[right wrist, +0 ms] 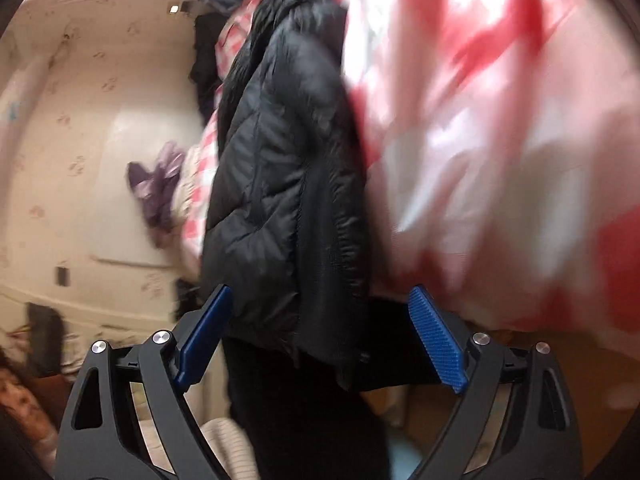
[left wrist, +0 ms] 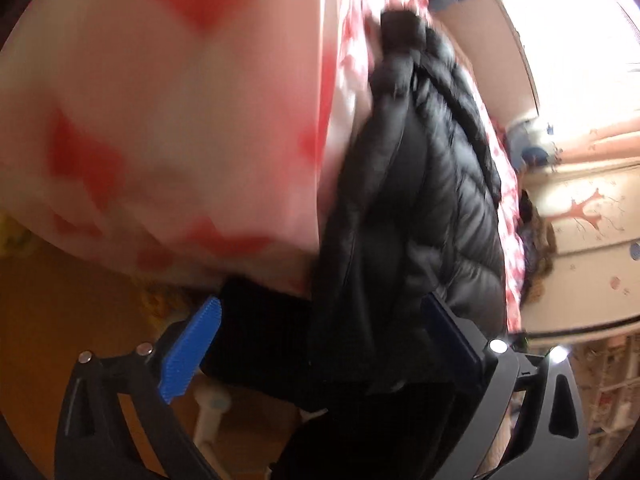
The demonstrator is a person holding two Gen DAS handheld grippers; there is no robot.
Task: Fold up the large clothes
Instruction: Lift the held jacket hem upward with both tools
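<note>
Currently, jacket: black puffer jacket point(left wrist: 420, 200) laid on red-and-white bedspread point(left wrist: 160, 120).
left gripper point(left wrist: 320, 348): fingers spread wide, hem between them, unclamped.
right gripper point(right wrist: 320, 340): fingers apart, hem between, not pinched.

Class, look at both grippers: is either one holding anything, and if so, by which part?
Nothing is held. The left gripper and right gripper both stand open, with the black jacket's lower edge lying loose between their blue pads.
</note>
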